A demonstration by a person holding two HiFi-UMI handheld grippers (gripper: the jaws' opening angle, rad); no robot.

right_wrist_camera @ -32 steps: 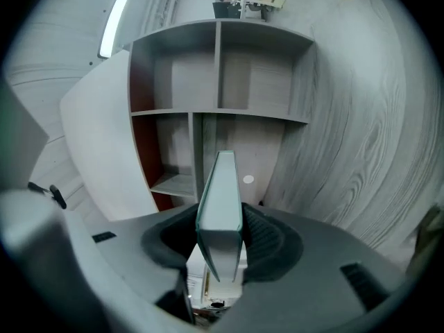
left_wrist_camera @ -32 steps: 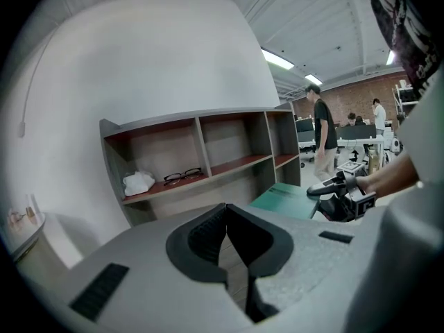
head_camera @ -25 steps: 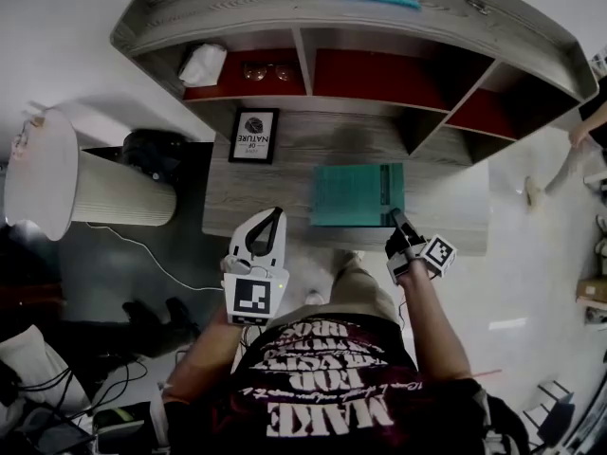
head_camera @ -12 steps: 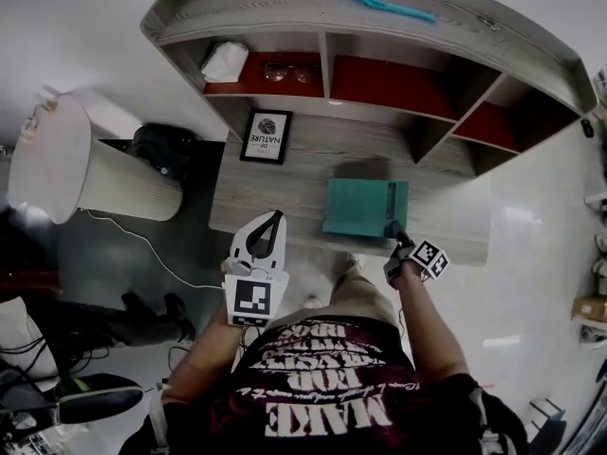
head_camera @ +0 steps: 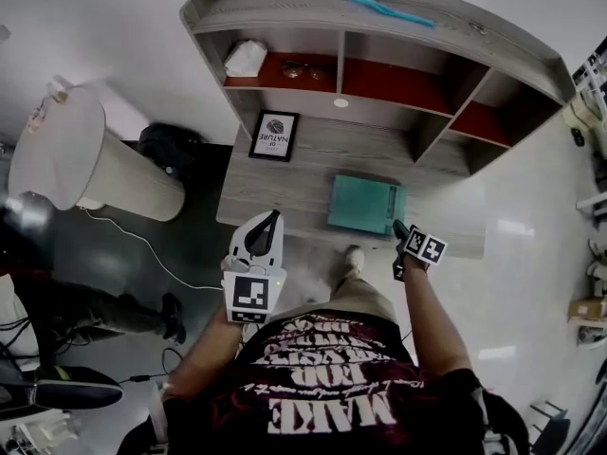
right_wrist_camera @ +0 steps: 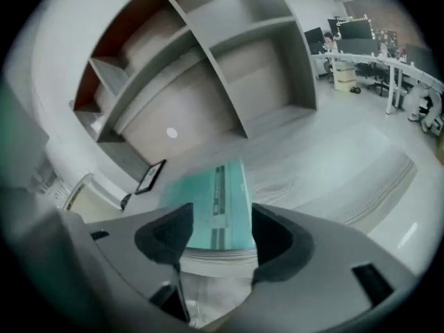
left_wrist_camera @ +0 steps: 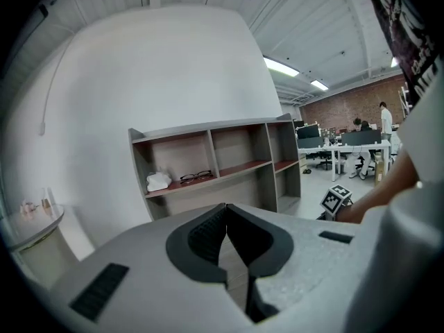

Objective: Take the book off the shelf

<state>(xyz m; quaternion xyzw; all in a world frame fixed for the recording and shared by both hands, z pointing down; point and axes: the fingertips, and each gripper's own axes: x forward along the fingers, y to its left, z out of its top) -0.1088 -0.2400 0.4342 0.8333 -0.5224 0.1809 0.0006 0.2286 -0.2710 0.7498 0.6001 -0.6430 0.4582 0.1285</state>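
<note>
Right gripper (head_camera: 397,227) jaws just widened around the book (head_camera: 365,204) (lying flat) — left gripper's (head_camera: 271,220) together, empty.

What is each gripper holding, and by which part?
Nothing is held. The right gripper has just been opening its fingers; the teal book lies flat on the board, its near edge between them, unclamped. The left gripper is shut, empty.

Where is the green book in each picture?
Head view: the green book lies flat on the wooden ledge, middle right.
Left gripper view: not in it.
Right gripper view: bottom middle, its page edge nearest the camera.
Shared landmark: the shelf unit, in all three.
</note>
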